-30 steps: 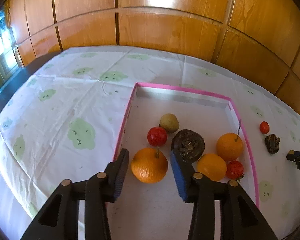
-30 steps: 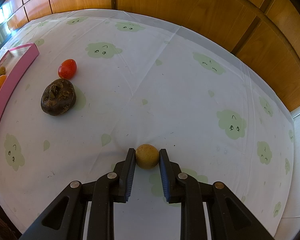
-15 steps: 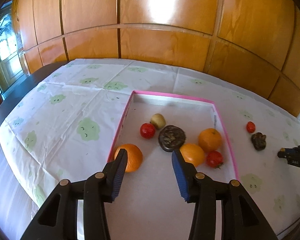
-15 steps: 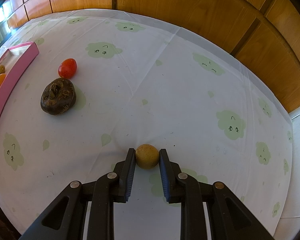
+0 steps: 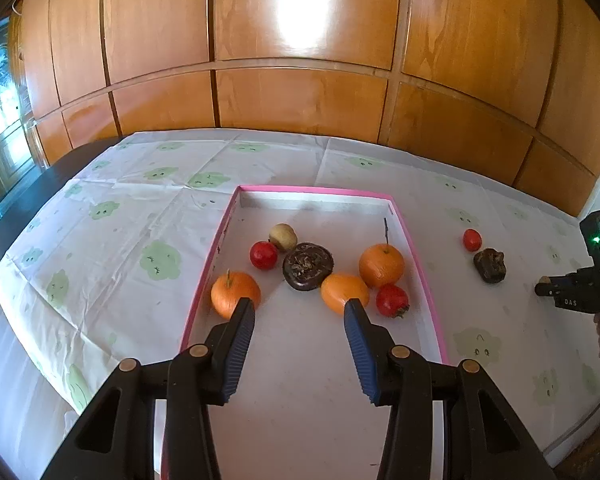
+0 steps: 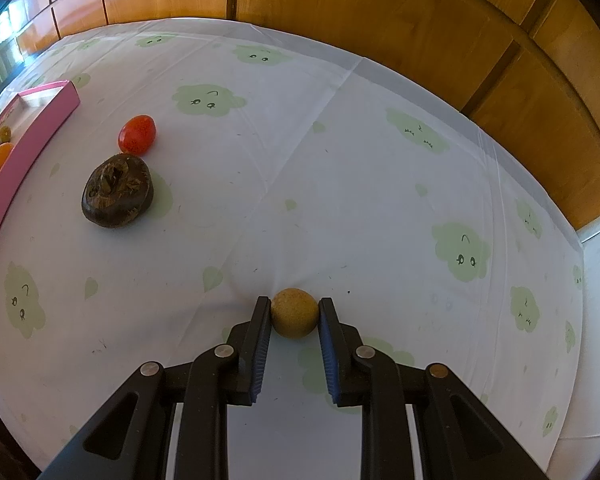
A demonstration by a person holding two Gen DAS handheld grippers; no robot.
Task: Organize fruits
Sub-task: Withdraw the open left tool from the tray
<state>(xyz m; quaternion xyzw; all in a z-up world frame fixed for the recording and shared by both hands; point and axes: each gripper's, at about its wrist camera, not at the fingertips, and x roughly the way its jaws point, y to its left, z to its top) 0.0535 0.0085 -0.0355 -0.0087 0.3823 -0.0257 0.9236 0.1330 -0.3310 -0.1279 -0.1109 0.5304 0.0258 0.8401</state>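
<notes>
Pink tray (image 5: 416, 264) runs lengthwise away; right fingers (image 6: 260, 320) pinch tan fruit (image 6: 294, 318), left fingers (image 5: 240, 320) spread.

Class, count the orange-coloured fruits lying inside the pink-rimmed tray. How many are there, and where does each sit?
3. One orange lies by the tray's left rim; another sits near the right rim; a third lies just left of and nearer than that one. None seems hidden.

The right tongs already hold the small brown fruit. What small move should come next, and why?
Probably lift the right tongs slightly: they are shut on the small brown fruit, which seems to sit on the tablecloth, far from the pink tray.
</notes>
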